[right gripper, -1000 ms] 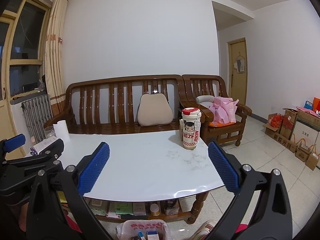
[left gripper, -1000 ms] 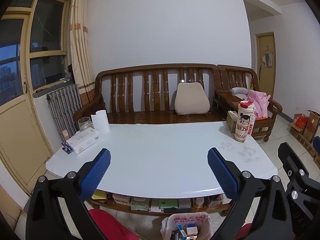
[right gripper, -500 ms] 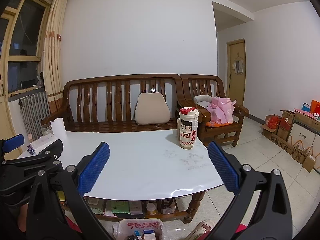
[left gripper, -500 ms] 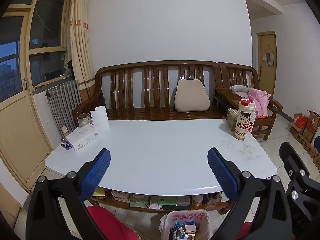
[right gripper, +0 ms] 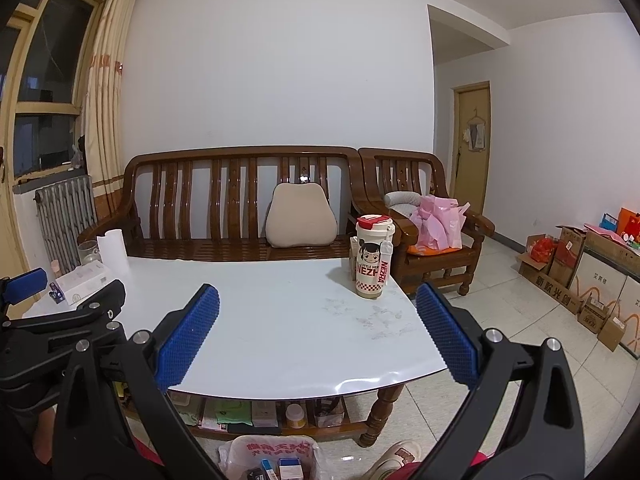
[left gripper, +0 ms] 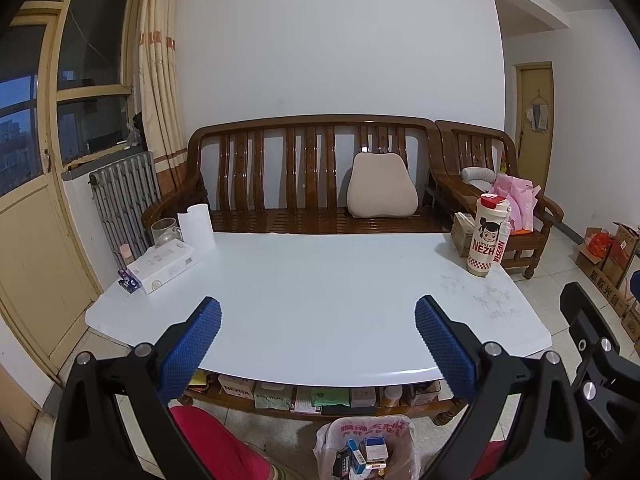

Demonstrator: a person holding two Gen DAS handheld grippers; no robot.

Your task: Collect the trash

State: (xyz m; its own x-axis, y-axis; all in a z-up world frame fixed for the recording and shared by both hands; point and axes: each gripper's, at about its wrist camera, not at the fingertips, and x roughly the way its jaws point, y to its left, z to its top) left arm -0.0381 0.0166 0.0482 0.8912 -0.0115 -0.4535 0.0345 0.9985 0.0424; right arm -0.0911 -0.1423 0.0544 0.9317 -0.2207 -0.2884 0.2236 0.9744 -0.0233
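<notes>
A trash bin lined with a white plastic bag (left gripper: 366, 450) stands on the floor in front of the white table (left gripper: 320, 300); several small boxes lie inside it. It also shows in the right wrist view (right gripper: 272, 458). My left gripper (left gripper: 318, 344) is open and empty, held above the table's near edge and the bin. My right gripper (right gripper: 318, 338) is open and empty, just right of the left one. The left gripper's body shows in the right wrist view (right gripper: 60, 320).
On the table: a white box (left gripper: 164, 266), a paper roll (left gripper: 196, 226), a glass jar (left gripper: 164, 230) at the left, a NEZHA cup (left gripper: 488, 236) and a carton (left gripper: 462, 232) at the right. A wooden bench (left gripper: 312, 184) stands behind. Cardboard boxes (right gripper: 580, 276) line the right wall. A shelf under the table holds packets (left gripper: 304, 396).
Both grippers have drawn back and risen slightly, so the table looks a little farther and the bin shows more. Both stay open and empty.
</notes>
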